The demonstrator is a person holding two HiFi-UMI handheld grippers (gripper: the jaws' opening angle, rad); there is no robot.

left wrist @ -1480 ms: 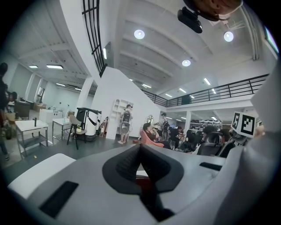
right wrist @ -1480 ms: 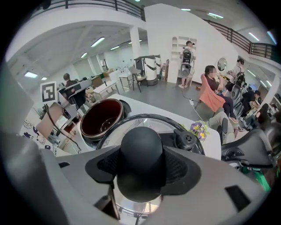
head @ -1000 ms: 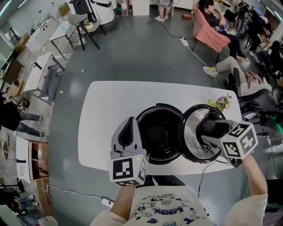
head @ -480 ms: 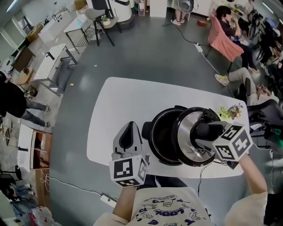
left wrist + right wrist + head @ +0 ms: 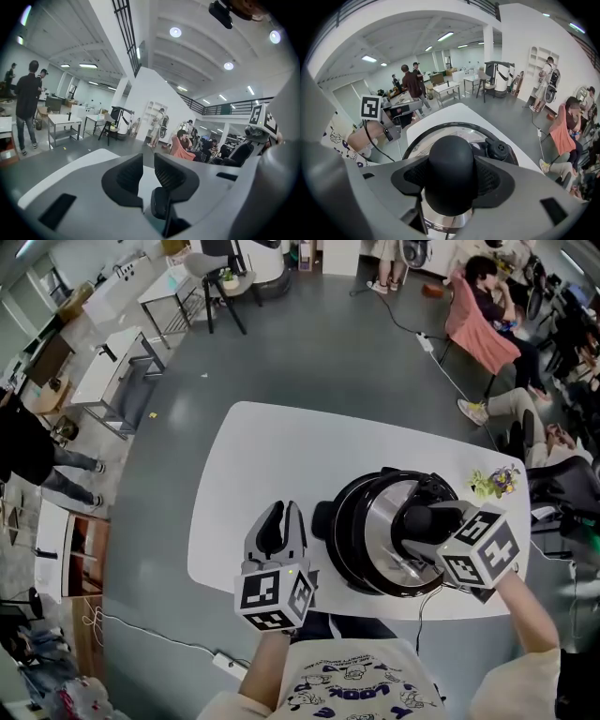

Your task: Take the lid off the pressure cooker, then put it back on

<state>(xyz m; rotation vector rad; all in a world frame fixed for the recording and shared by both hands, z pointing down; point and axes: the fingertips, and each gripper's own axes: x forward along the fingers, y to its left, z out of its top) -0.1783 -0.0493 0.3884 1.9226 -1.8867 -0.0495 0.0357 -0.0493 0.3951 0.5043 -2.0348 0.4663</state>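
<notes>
our right gripper (image 5: 420,519) points steeply down, its jaws clamped from both sides on the black knob (image 5: 451,164) at the middle of the lid (image 5: 373,526). the pads press on the knob's flanks and the lid's steel dome spreads out directly beneath them. in the right gripper view the knob fills the whole space between the jaws, and just past it, off the jaws' right side, sits the lid's black valve (image 5: 499,149). the lid lies over the pressure cooker (image 5: 324,519), whose black side handle sticks out from under the lid's edge on the side towards our left gripper (image 5: 279,514). whether the lid is fully seated on the cooker we cannot tell. the left gripper is held nearly level above the white table (image 5: 248,465), with the cooker just beside it on its right, and it is not touching the cooker. its jaws have just been opening and stand a narrow gap apart with nothing between them; through that gap, in the left gripper view, we see only the tabletop. beyond the right gripper, near the table's far edge, lies a small bunch of flowers (image 5: 494,482).
</notes>
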